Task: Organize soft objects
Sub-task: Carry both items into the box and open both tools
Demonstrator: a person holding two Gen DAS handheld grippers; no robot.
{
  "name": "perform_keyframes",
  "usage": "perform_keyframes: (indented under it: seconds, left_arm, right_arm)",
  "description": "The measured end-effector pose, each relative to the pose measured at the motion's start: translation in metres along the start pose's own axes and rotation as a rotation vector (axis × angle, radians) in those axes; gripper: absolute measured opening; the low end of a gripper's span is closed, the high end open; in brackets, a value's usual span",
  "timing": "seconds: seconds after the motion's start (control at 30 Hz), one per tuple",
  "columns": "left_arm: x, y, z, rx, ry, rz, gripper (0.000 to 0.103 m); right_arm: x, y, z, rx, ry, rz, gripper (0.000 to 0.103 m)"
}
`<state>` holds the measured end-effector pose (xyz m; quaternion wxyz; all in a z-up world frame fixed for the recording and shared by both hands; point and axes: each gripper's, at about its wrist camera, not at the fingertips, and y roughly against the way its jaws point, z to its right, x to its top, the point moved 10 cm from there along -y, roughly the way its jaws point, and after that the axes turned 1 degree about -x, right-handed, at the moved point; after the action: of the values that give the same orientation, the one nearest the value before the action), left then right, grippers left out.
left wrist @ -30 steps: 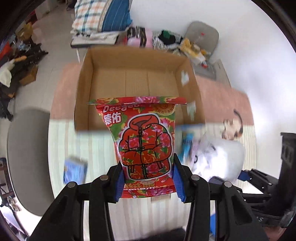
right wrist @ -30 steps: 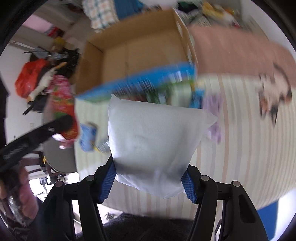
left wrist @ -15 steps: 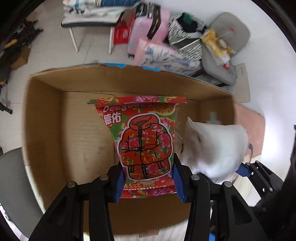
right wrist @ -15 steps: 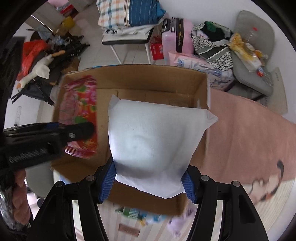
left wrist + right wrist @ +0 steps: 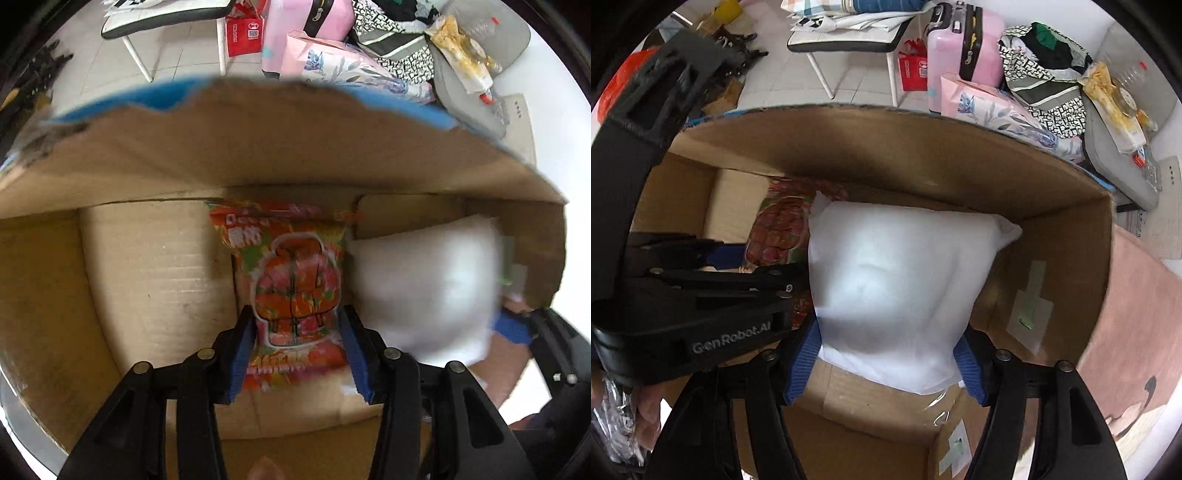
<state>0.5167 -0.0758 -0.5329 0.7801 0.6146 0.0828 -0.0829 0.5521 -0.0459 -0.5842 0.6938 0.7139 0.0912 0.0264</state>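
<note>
An open cardboard box (image 5: 258, 155) fills both views. A red flowered snack packet (image 5: 295, 280) sits blurred inside it, between the blue pads of my left gripper (image 5: 295, 312), whose jaws are opening and no longer pinch it. To its right a white pillow (image 5: 424, 288) rests against the box's far wall. In the right wrist view the pillow (image 5: 894, 273) lies between the pads of my right gripper (image 5: 886, 336), whose jaws are also opening. The left gripper (image 5: 764, 266) reaches in from the left over the packet (image 5: 779, 229).
Behind the box (image 5: 886, 155) stand a pink suitcase (image 5: 964, 48), a white chair (image 5: 846, 37), a floral pink bag (image 5: 997, 107) and a grey seat (image 5: 1115, 147) piled with things. A pink mat (image 5: 1137, 314) lies right of the box. A hand (image 5: 646, 424) holds the left gripper.
Both grippers came forward and down into the box with their loads. The pads have spread, and the packet and pillow have sunk slightly away from the cameras.
</note>
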Motion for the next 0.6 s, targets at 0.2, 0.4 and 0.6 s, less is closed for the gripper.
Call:
perform_keyframes:
  seconds: [0.2, 0.4, 0.6]
  left_arm:
    - [-0.006, 0.046, -0.003, 0.026, -0.004, 0.097, 0.086]
    - [-0.041, 0.104, -0.019, 0.054, -0.004, 0.242, 0.102]
    - [-0.097, 0.140, -0.031, 0.096, 0.001, 0.381, 0.102]
  right_arm:
    - [-0.007, 0.020, -0.006, 0.027, -0.037, 0.005, 0.098]
    - [-0.025, 0.058, -0.009, 0.003, -0.064, 0.070, 0.103]
    - [-0.058, 0.098, -0.020, -0.083, -0.057, 0.234, 0.103]
